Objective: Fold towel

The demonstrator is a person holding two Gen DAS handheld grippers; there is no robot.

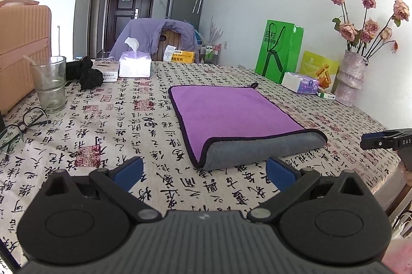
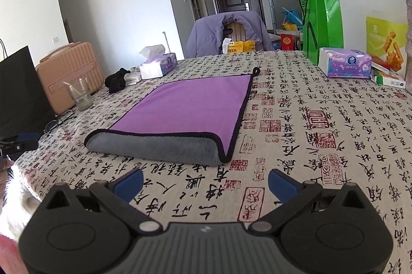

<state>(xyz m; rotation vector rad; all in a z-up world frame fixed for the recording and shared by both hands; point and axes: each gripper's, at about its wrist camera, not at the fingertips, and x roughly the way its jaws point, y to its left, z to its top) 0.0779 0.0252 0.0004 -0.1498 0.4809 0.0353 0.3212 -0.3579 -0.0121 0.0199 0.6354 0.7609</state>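
Observation:
A purple towel [image 1: 231, 114] with a grey underside and black trim lies folded on the calligraphy tablecloth [image 1: 108, 135]; its rolled grey fold faces me. It also shows in the right wrist view [image 2: 190, 106]. My left gripper [image 1: 204, 172] is open and empty, just in front of the towel's near left corner. My right gripper [image 2: 205, 183] is open and empty, a little short of the towel's near right corner. The right gripper also shows at the right edge of the left wrist view [image 1: 386, 138].
A glass [image 1: 50, 83], eyeglasses [image 1: 23, 127], black cloth [image 1: 87, 74] and tissue box [image 1: 135, 64] stand at the left. A green bag [image 1: 279, 51], tissue pack [image 1: 301, 83] and flower vase [image 1: 351, 78] stand at the right. A draped chair [image 2: 229, 32] is behind the table.

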